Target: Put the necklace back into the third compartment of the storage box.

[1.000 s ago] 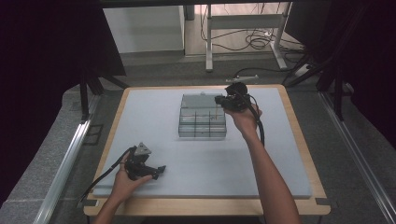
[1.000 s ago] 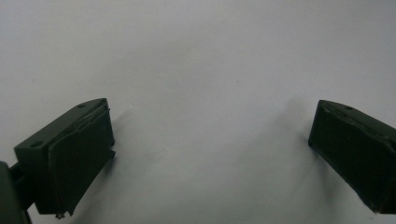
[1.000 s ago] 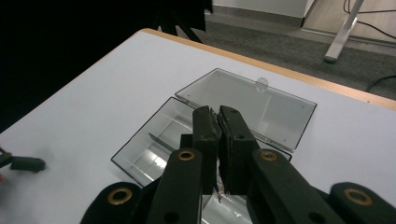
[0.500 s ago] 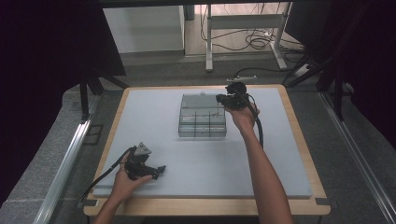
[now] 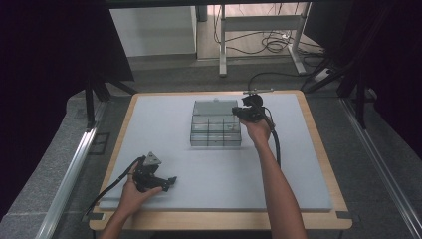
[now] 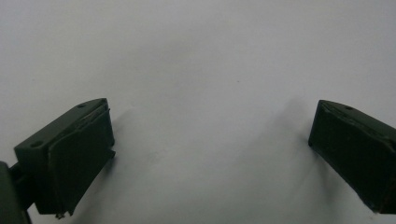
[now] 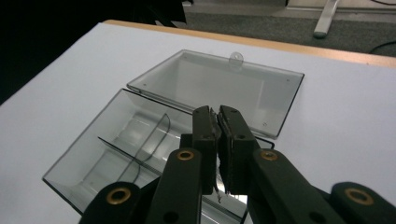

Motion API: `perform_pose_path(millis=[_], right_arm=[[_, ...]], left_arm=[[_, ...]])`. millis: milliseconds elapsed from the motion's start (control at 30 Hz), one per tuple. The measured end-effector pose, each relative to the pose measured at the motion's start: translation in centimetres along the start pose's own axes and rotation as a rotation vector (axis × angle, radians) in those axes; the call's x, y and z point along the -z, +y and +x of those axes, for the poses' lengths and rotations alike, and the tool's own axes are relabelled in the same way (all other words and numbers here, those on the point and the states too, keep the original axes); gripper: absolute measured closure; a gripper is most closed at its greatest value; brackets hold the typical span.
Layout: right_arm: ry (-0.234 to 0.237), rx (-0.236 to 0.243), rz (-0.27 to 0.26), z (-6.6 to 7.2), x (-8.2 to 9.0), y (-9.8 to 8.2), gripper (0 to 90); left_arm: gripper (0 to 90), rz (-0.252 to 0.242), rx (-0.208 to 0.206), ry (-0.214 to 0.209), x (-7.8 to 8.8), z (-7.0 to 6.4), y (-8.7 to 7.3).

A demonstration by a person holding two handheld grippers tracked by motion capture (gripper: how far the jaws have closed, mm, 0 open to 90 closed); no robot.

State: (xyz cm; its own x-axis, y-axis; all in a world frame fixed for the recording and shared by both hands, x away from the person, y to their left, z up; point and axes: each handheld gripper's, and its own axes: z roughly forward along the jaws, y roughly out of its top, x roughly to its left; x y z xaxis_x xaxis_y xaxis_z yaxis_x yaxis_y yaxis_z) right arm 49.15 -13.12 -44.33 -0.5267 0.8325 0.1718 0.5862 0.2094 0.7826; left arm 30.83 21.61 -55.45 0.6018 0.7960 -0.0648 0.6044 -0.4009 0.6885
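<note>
Box: clear plastic box with small compartments, standing on the far middle of the desk, on the pale mat.
Lid: open, folded back flat on the desk behind the tray, joined at the hinge edge; a small round tab sticks out on its far edge.
Inside: thin clear dividers split the tray; I see nothing lying in the compartments, though the near part is hidden by the jaws.
Right gripper: right gripper is at the right end of the box, above the tray; its jaws are pressed together, with a thin clear sliver between the pads, and I cannot tell what this sliver is.
Left gripper: left gripper rests on the near left part of the desk, well apart from the box; its jaws stand wide with only the mat between them.
Handling, my judgement: the box looks light and stiff, with thin walls that may crack or bend under a hard squeeze; the smooth plastic is probably slippery and the whole box can slide on the mat when pushed.
Where to hold, my judgement: take the lid by the tab or the free edge to close it; hold one outer wall of the tray with the other gripper to keep it from sliding.
</note>
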Motion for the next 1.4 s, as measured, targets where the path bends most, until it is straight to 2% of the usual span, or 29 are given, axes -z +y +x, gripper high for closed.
perform_pose_path(millis=[633, 667, 700, 767, 1000, 1167, 1233, 1267, 1400], right_arm=[[-0.010, -0.011, 0.098, -0.4, -2.7, -2.5, 83.3], [-0.012, -0.010, 0.100, -0.5, -2.7, -2.6, 81.8], [-0.017, -0.003, 0.101, -0.6, -2.8, -2.6, 76.1], [-0.015, -0.003, 0.101, -0.7, -2.8, -2.7, 75.1], [-0.007, 0.013, 0.082, -0.8, -2.1, -2.5, 63.2], [0.031, 0.009, 0.055, -0.7, -1.1, -2.5, 54.7], [0.034, 0.033, 0.043, -0.6, -0.1, -2.9, 51.8], [0.034, 0.033, 0.043, -0.6, -0.1, -2.9, 51.8], [0.048, 0.052, 0.019, -0.5, 1.7, -3.8, 47.4]], left_arm=[[0.0, 0.001, 0.000, 0.000, 0.0, 0.0, 0.0], [0.0, 0.001, -0.001, 0.000, 0.0, 0.0, 0.0], [0.0, 0.001, -0.001, 0.000, 0.0, 0.0, 0.0], [0.0, 0.001, -0.001, 0.000, 0.0, 0.0, 0.0], [0.0, 0.000, 0.000, 0.000, 0.0, 0.0, 0.0], [0.0, 0.001, 0.000, 0.000, 0.0, 0.0, 0.0], [0.0, 0.001, -0.001, 0.000, 0.0, 0.0, 0.0], [0.0, 0.001, -0.001, 0.000, 0.0, 0.0, 0.0], [0.0, 0.001, 0.000, 0.000, 0.0, 0.0, 0.0]])
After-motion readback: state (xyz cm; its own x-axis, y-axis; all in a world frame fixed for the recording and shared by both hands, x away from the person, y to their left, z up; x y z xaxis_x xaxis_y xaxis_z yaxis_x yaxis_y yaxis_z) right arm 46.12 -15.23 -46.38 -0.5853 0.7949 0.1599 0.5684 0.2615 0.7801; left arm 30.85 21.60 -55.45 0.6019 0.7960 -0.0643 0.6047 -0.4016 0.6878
